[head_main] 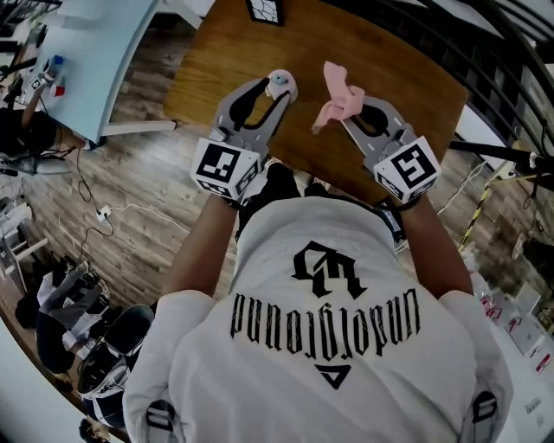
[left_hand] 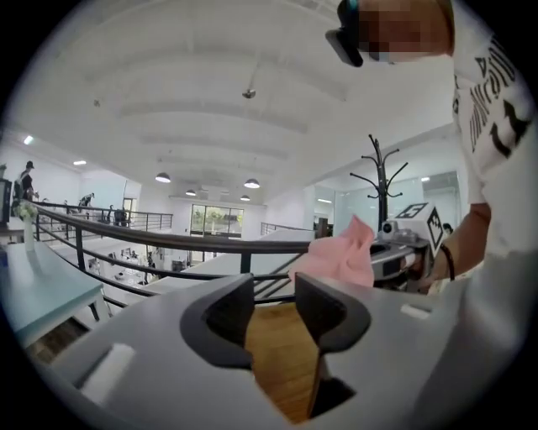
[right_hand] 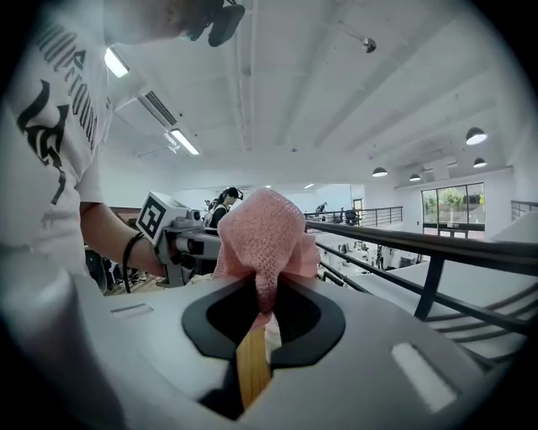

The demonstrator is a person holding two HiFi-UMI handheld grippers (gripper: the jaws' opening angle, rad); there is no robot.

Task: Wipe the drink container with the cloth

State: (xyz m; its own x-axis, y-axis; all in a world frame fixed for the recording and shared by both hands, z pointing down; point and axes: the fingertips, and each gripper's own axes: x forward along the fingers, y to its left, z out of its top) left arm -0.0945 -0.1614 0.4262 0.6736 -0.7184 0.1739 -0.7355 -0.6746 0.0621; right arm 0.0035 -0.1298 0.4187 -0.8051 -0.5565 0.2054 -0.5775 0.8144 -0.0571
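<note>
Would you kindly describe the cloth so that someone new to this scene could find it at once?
Above the brown wooden table, find the right gripper, on the head view's right side. Pinched between its jaws is the cloth: pink, knitted and crumpled, the only soft pink thing against the grey gripper.

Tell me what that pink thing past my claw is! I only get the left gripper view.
Observer: A pink cloth. The right gripper view shows the right claw shut on it, with a strip pinched between the jaws.
Operator: Where is my claw, then?
Observer: The head view shows your left claw beside the right one, both over the near part of a brown wooden table.
Operator: Anything else on that table?
Observer: Yes, a dark card with a white pattern lies at its far edge.
</note>
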